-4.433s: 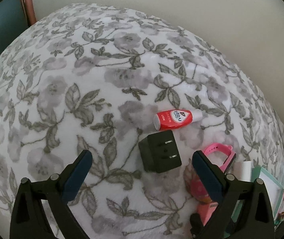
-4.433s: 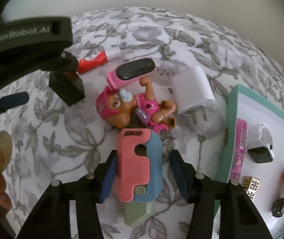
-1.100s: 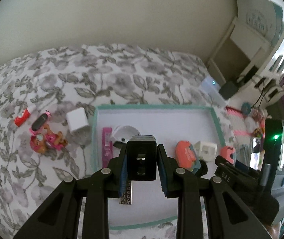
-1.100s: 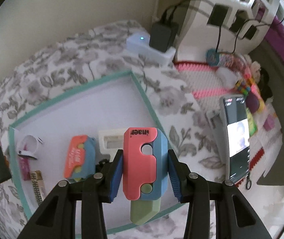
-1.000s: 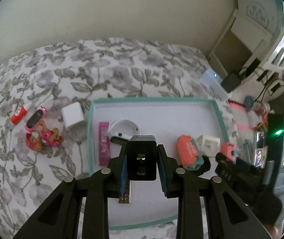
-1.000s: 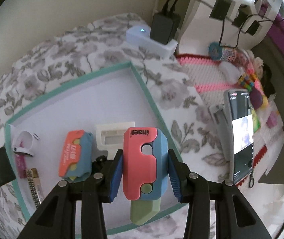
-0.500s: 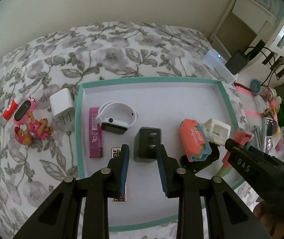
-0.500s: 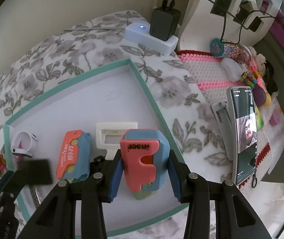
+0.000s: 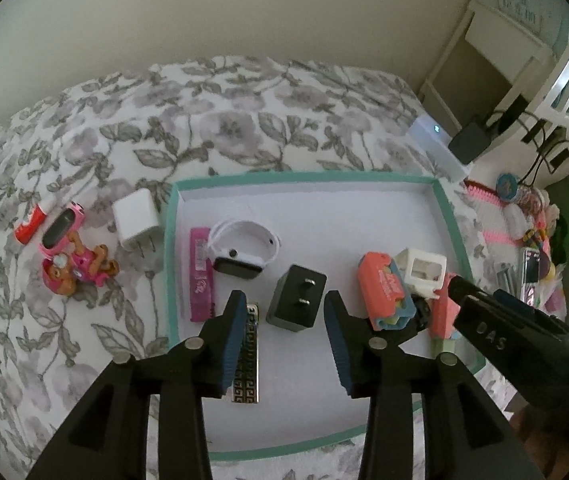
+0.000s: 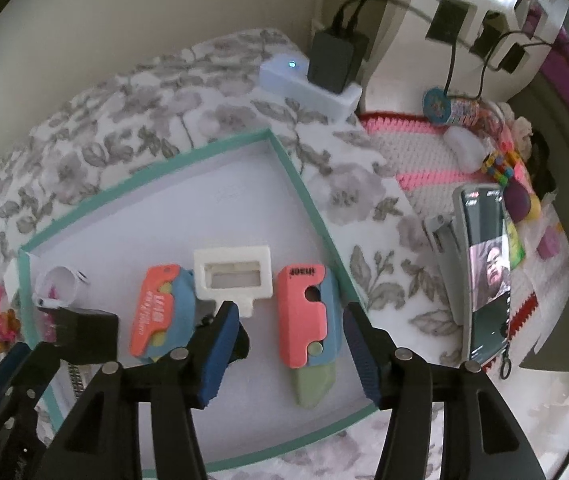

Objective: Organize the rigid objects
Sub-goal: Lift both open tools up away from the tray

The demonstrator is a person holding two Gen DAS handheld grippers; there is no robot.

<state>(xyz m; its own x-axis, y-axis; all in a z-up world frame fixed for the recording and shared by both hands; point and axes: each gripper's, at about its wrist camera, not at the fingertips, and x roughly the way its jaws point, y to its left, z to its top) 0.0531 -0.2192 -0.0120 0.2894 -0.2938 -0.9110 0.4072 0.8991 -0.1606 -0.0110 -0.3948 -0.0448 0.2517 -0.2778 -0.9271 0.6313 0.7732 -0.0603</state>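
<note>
Left wrist view takes in the flowered bedspread (image 9: 244,120), soft and printed with grey leaves, and on it the shallow tray (image 9: 304,178) with a teal rim and a smooth pale floor. Outside the tray on its left lie a white plug cube (image 9: 136,220), a pink toy dog (image 9: 76,268), a pink watch (image 9: 60,228) and a small red tube (image 9: 28,226); the right wrist view shows only a corner of these. It alone shows a phone (image 10: 484,268) propped beside the tray with a lit screen, and a black adapter (image 10: 334,60) on a white power strip (image 10: 308,88).

Inside the tray, the left gripper (image 9: 284,332) has its jaws opening, and the black charger (image 9: 298,302), a boxy block with two metal prongs facing up, lies on the tray floor between them, clear of the blue ribbed pads. The right gripper (image 10: 288,340) is also opening; the pink and blue folding cutter (image 10: 310,312), marked "inaer" upside down, with a pale green tip, lies flat between its fingers near the tray's right wall, touched by neither. Beside it sit a white plastic frame (image 10: 232,272) and a second orange and blue cutter (image 10: 164,312) with unreadable white lettering. A white smartwatch (image 9: 244,252), a magenta strip (image 9: 200,276) and a flat bar with a Greek key pattern (image 9: 248,364) fill the left part of the tray
</note>
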